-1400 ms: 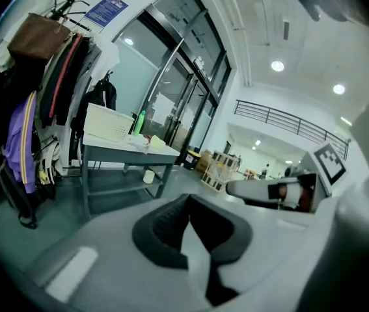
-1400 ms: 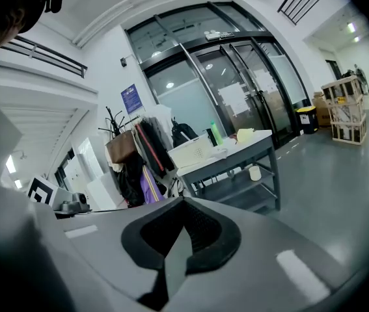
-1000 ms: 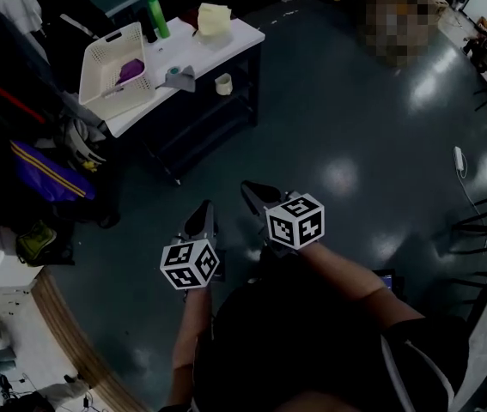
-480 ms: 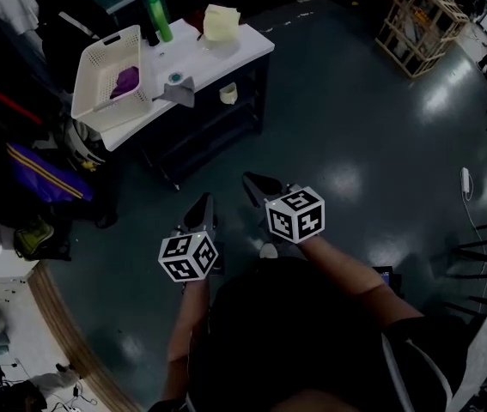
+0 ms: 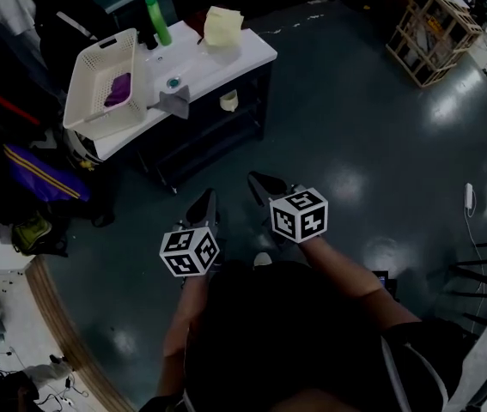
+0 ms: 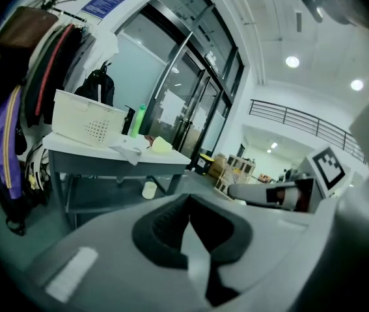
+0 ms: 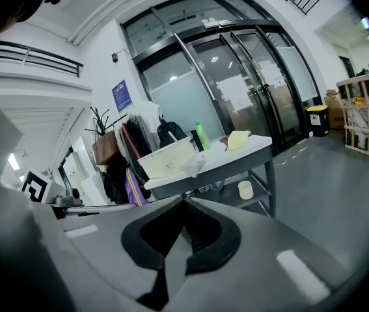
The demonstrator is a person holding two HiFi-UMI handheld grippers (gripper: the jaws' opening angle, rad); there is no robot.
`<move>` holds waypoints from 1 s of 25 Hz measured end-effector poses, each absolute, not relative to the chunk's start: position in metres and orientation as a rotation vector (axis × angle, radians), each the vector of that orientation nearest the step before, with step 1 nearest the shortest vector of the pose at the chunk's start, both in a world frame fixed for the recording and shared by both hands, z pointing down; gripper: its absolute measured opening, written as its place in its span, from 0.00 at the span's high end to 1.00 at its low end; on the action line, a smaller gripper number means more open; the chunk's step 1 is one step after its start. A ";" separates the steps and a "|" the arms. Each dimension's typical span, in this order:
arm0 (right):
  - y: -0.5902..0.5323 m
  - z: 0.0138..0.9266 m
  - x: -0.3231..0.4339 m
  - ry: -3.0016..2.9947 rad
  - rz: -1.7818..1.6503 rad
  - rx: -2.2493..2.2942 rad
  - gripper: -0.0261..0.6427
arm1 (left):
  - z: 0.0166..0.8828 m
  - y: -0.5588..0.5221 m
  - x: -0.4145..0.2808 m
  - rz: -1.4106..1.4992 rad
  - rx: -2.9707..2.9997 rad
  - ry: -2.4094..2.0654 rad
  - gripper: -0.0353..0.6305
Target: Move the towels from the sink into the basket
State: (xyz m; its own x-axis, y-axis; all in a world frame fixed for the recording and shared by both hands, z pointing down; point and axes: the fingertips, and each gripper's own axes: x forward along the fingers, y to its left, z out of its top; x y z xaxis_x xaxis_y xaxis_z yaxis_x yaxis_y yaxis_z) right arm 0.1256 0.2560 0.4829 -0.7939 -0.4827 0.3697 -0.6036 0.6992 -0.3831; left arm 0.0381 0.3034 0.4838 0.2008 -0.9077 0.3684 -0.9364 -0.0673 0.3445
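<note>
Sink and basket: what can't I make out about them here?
- Sink: head view, too small to show what lies in it.
- Basket contents: both gripper views, hidden by its own wall.
- Purple towel: head view, too small to count pieces.

Left gripper has its jaws pressed together, nothing in them. Past it there's a white table: basket at the left end, green bottle along the back edge, pale yellow towel near the right end, grey cloth at the front edge.
</note>
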 end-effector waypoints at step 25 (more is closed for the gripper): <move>0.156 0.499 0.093 -2.631 0.779 0.897 0.97 | 0.504 0.198 -0.014 0.083 1.951 -1.698 0.94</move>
